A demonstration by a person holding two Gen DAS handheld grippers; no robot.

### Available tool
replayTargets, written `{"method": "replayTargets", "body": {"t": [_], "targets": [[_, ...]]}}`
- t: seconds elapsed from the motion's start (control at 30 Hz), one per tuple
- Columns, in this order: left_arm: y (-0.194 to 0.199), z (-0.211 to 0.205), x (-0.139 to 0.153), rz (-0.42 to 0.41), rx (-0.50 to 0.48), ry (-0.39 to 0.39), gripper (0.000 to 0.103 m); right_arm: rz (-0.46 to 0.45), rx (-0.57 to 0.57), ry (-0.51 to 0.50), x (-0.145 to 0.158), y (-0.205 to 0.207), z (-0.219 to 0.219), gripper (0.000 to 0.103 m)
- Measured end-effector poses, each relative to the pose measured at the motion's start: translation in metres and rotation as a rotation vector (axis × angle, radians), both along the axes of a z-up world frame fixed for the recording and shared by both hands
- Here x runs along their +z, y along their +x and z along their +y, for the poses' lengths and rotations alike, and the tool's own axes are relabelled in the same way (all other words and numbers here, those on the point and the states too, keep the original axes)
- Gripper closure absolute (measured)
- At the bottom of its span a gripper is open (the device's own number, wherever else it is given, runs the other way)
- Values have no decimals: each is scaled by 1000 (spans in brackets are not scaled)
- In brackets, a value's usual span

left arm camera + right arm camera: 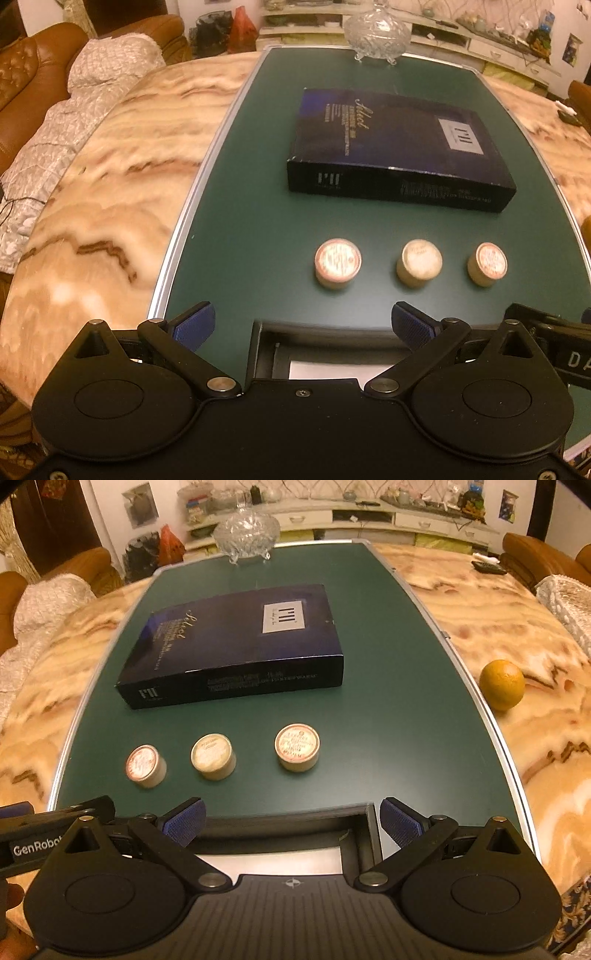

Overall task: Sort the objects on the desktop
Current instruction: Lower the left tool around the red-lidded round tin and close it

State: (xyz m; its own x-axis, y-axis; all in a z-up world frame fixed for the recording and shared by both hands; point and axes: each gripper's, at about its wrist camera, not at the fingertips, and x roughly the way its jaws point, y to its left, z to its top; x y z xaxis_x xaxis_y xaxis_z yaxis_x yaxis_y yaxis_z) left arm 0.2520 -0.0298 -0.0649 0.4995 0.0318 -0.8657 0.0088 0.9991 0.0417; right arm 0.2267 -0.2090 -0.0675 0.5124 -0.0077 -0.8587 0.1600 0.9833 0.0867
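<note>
Three small round jars stand in a row on the green mat (236, 229): a left jar (337, 263), a middle jar (420, 263) and a right jar (487, 264). They also show in the right wrist view as left (145, 765), middle (213, 756) and right (297, 747). A dark blue box (399, 147) (236, 646) lies flat behind them. My left gripper (303, 326) is open and empty, near the mat's front edge. My right gripper (291, 823) is open and empty, also in front of the jars.
A glass lidded bowl (376, 33) (246, 531) stands at the mat's far end. An orange (502, 685) lies on the marble table (498, 620) right of the mat. A black tray opening (280, 845) sits under the grippers. Sofas flank the table.
</note>
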Motion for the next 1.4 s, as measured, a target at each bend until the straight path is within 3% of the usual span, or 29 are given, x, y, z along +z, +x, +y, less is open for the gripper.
{"method": "replayTargets", "body": {"t": [0.43,0.7,1.07,1.4], "targets": [[45,-7,-3,5,-6,16,0,22,-15,11,-8,57,-9,0],[67,-10,-4,6,-16,43,0,19,-11,-5,-11,70,-14,0],[64,-10,-18,37,-22,38,0,28,-11,14,-14,66,-16,0],[48,2,-30,66,-16,39,0,38,3,33,-18,34,-14,0]]}}
